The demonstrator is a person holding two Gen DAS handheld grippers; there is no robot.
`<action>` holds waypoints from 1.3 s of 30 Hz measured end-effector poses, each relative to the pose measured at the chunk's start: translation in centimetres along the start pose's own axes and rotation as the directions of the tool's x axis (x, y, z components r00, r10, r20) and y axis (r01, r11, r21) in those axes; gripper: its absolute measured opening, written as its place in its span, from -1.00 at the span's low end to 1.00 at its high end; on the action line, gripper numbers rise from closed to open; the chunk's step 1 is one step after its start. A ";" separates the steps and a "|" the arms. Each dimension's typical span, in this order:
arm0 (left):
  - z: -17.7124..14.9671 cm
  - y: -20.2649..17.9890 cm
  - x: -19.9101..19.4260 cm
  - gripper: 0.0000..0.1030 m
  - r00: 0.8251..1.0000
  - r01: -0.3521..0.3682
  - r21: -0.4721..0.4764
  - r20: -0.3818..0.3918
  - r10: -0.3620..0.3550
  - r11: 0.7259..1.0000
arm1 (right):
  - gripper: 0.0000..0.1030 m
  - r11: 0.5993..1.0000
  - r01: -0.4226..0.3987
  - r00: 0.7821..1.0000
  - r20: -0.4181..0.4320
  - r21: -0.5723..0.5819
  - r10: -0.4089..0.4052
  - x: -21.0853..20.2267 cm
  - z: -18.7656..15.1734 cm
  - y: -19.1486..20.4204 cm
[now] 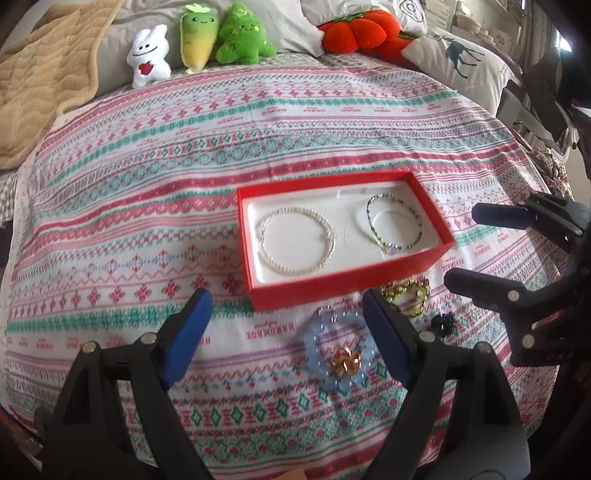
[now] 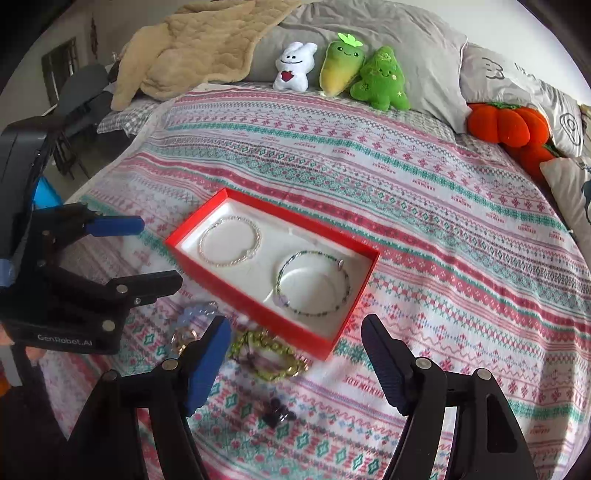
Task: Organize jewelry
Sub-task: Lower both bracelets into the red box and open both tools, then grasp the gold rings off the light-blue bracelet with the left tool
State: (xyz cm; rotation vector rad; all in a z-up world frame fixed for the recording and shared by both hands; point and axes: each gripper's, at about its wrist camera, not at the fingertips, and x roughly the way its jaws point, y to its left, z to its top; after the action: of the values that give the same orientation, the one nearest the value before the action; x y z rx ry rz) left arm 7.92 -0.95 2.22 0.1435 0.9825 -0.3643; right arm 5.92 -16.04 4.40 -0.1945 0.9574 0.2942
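Note:
A red box (image 1: 347, 284) (image 2: 207, 218) with a white liner lies on the patterned bedspread. In it lie a pearl bracelet (image 1: 298, 240) (image 2: 229, 242) and a green-black beaded bracelet (image 1: 394, 225) (image 2: 314, 284). In front of the box lie a pale blue bead bracelet (image 1: 338, 350) (image 2: 197, 314) with a gold charm (image 1: 345, 359), a yellow-green bead bracelet (image 1: 408, 293) (image 2: 269, 356) and a small black piece (image 1: 442, 323) (image 2: 277, 410). My left gripper (image 1: 284, 328) (image 2: 162, 254) is open and empty above the blue bracelet. My right gripper (image 2: 295, 350) (image 1: 465, 247) is open and empty over the green bracelet.
Plush toys, a white rabbit (image 1: 149, 55), a yellow-green carrot (image 1: 197, 37), a green tree (image 1: 243, 35) and an orange pumpkin (image 1: 354, 31), line the pillows at the head of the bed. A beige blanket (image 1: 44, 74) lies at the far left.

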 end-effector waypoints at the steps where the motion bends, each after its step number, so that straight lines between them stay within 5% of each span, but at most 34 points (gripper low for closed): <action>1: -0.3 0.0 -0.1 0.65 1.000 -0.002 -0.006 -0.009 0.002 1.000 | 0.45 1.000 -0.006 1.000 -0.009 0.007 0.006 -0.1 -0.3 0.1; 30: -7.7 2.0 0.3 0.89 0.991 -0.104 -0.049 -0.095 0.099 0.993 | 0.65 0.996 -0.016 0.992 -0.122 0.089 0.027 1.2 -7.0 0.8; 39: -7.9 0.4 1.3 0.89 0.994 -0.032 -0.033 -0.101 0.029 0.999 | 0.65 0.995 -0.005 0.990 -0.138 0.102 0.019 1.6 -7.1 0.5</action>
State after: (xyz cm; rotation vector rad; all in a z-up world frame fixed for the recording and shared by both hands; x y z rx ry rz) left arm 2.52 1.32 -3.26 0.1462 1.0842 -0.3140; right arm 1.12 -17.41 -0.95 -0.1178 1.1092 0.2446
